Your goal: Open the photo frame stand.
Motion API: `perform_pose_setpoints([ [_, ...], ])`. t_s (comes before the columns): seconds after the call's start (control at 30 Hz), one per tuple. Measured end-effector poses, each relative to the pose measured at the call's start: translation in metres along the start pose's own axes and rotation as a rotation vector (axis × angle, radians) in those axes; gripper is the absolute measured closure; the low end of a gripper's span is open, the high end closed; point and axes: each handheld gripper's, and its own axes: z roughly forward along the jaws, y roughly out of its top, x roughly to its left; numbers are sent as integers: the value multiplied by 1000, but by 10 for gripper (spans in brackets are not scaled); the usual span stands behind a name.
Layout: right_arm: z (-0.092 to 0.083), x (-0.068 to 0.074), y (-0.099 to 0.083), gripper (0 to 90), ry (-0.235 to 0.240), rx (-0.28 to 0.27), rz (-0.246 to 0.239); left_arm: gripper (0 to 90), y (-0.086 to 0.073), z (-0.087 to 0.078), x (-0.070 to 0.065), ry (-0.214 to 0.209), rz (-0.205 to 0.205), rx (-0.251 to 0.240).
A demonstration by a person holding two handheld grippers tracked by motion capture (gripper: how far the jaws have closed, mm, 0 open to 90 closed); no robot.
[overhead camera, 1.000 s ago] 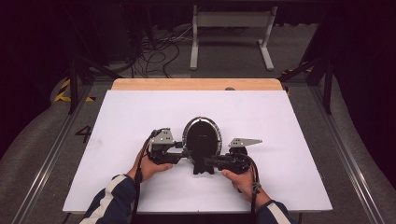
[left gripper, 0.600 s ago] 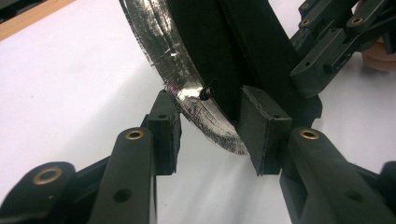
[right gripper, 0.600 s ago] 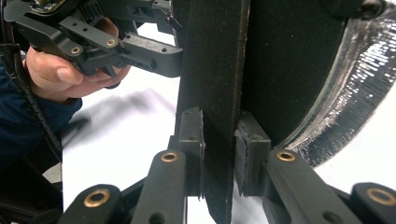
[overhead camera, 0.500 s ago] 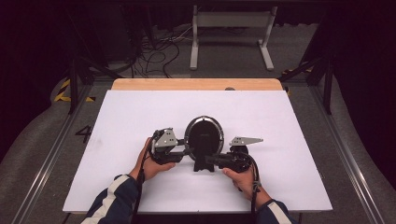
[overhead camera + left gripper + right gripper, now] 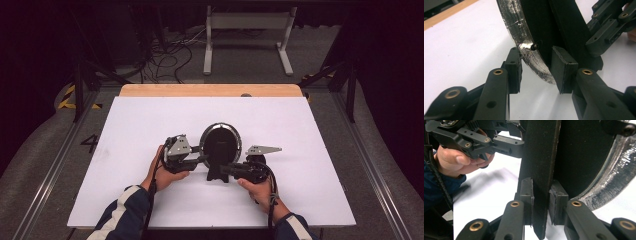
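Round mirror [image 5: 220, 142]: standing on edge at centre of the high view, slightly below the middle of the white table [image 5: 310, 200], dark back toward the bottom of the frame. Propped by a black strut [image 5: 537, 170] reaching down to the table surface.

Left gripper [image 5: 537, 66]: straddling the lower part of the bright rim [image 5: 524, 47], one pad on the glass side, the other against the black back. Jaws have just been closing with the rim between them. Cannot tell whether both pads press yet.

Right gripper [image 5: 541, 197]: clenched on the strut, one pad flat against each face, near its lower end.

Handling, as judged:
- Treat as rigid but fragile. Glass face and bevelled rim likely to chip or crack under pinch load or a knock on the table.
- Expect moderate weight, concentrated in the disc, not the strut.
- Expect a slippery glass side and a matt back with better friction.
- Take hold across the rim with pads flat, close to the edge. Avoid the small dark fitting [image 5: 534, 46] on the rim.
- Regard the strut as thin board, probably hinged. Grip low and squarely; do not lever or twist it.
- Keep both holds steady until the disc rests stably.
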Motion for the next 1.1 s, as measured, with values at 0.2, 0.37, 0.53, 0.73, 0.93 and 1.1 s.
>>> perform_pose_setpoints([
  [0.2,1,-4,3,761,-15,-5,2,648,-1,4,8,-39,-38,-21],
  [0.37,2,-10,6,759,-45,-5,-1,642,0,10,14,-54,-46,-29],
  [0.53,4,-15,9,756,-54,-10,2,624,0,16,18,-45,-51,-24],
  [0.73,5,-15,12,752,-66,-7,-13,628,2,15,14,-3,-23,-20],
  [0.93,1,-9,9,751,-58,-3,-20,638,2,12,4,31,0,-29],
  [1.1,-2,-5,7,751,-52,8,-24,676,-1,8,4,-5,-13,-48],
])
